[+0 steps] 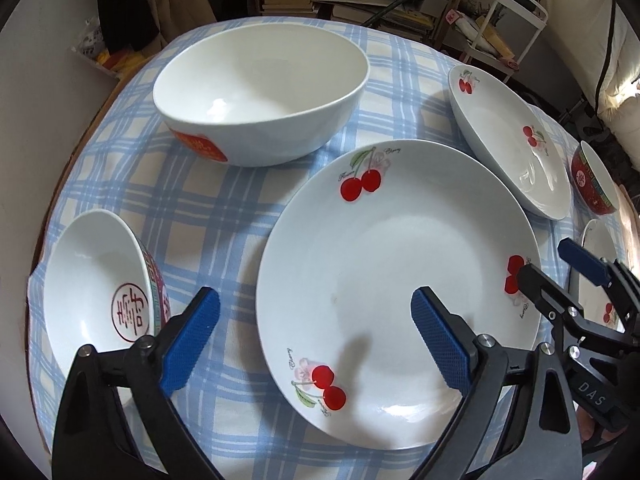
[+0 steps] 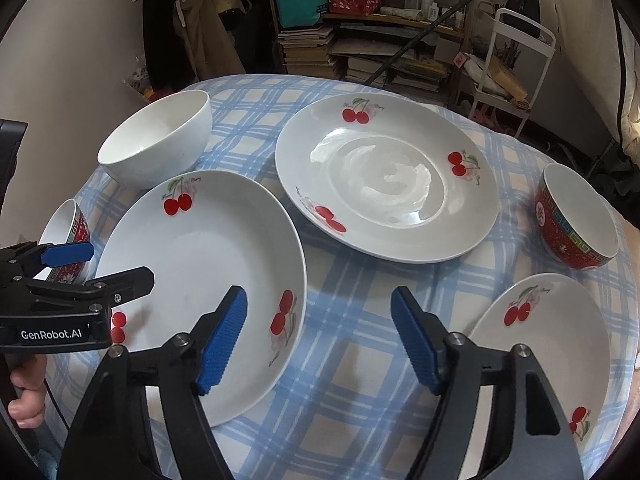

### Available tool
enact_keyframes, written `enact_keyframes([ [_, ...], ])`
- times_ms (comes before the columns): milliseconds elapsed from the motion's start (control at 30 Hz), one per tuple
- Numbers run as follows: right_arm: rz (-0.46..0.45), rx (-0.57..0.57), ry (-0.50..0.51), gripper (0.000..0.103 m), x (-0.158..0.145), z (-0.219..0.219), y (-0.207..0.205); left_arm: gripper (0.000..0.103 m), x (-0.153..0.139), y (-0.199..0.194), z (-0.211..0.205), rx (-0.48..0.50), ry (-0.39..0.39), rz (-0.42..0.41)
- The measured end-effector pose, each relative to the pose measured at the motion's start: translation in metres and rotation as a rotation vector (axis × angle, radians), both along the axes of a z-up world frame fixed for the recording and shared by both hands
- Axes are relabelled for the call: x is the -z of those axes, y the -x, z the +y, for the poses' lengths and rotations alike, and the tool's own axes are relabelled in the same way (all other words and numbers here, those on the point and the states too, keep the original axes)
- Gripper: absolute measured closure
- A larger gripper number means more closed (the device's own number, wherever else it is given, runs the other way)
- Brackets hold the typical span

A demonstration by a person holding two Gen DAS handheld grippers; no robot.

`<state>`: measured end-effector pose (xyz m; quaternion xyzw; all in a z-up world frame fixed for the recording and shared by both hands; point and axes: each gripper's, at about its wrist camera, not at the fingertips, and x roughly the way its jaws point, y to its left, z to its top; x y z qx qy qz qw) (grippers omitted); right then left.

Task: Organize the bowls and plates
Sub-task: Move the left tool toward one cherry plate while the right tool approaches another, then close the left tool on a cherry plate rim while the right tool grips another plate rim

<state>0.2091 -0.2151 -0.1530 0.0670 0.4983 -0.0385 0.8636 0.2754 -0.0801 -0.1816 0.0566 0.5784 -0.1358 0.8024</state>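
Cluttered room behind my table

My blue checked cloth (image 2: 360,300) faces shelves (image 2: 360,52) stacked with books, a white cart (image 2: 520,64) to their right, dark clothes (image 2: 168,28) on the pale wall (image 2: 68,60) left, daylight at far right

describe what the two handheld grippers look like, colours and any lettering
Both the left gripper and the right gripper have black angular frames, silver pivot bolts and jaws faced with blue textured pads. The left one's body reads GenRobot.AI in white; the right one's shows DAS.
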Motion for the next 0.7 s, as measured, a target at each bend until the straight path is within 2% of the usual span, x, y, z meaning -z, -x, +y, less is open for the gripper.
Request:
enact_keyframes([
  [33,0.0,0.001,0.007,0.028,0.0012,0.0,0.0001,0.026,0.0021,-0.0013,0.0013,-0.009,0.014,0.012],
  [133,-0.005,0.002,0.018,0.029,0.0029,0.0005,0.0002,0.036,0.0054,-0.0021,0.0036,-0.037,0.02,0.007],
  [200,-0.005,0.006,-0.003,0.04,0.0038,-0.0016,-0.0001,0.038,0.007,-0.0016,0.0008,-0.032,-0.001,-0.001],
  [367,0.023,0.004,-0.019,0.066,0.0099,-0.003,-0.0021,0.055,0.0068,-0.0012,-0.0001,-0.035,-0.002,-0.015],
  [500,0.026,-0.004,-0.043,0.075,0.0104,-0.0022,-0.0026,0.056,0.006,-0.0011,0.002,-0.041,0.01,-0.009],
  [700,0.026,-0.009,-0.039,0.077,0.0105,0.0007,-0.0019,0.056,0.005,0.0002,0.004,-0.042,0.003,-0.012],
])
